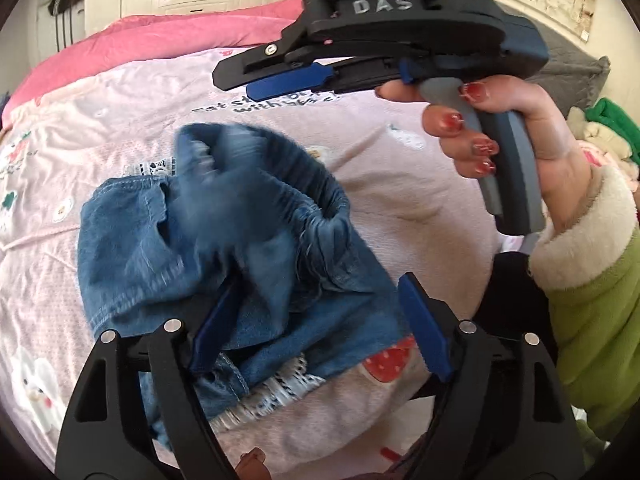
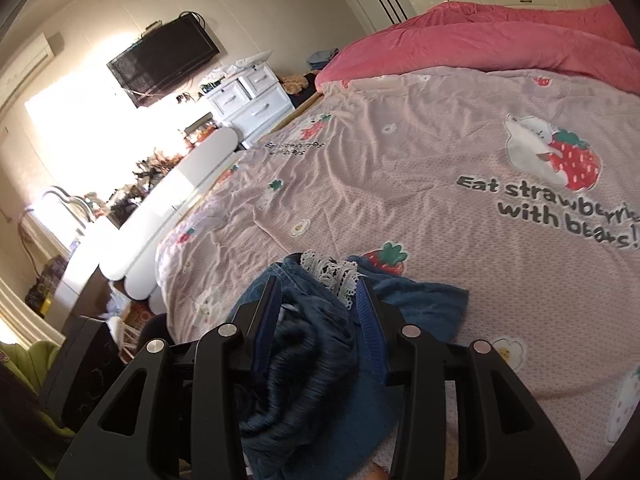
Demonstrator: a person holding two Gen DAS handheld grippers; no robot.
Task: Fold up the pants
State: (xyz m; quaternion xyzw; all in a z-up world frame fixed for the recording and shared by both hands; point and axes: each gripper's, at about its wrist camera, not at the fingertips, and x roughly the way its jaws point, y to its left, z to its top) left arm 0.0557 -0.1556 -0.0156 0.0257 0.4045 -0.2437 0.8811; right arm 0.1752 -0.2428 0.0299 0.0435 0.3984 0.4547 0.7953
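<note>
Small blue denim pants with white lace trim lie bunched on a pale pink bedspread. Their elastic waistband is blurred with motion. My left gripper is open just above the near part of the pants, its blue pads apart and the fabric loose between them. My right gripper hangs above the bed at the far right, empty, its pads close together. In the right wrist view the right gripper is over the pants, its pads apart with the gathered waistband lying loose between them.
A pink duvet lies across the far end of the bed. White padded bed rails, a white dresser and a wall television stand to the left. A grey blanket and green clothes lie at the right.
</note>
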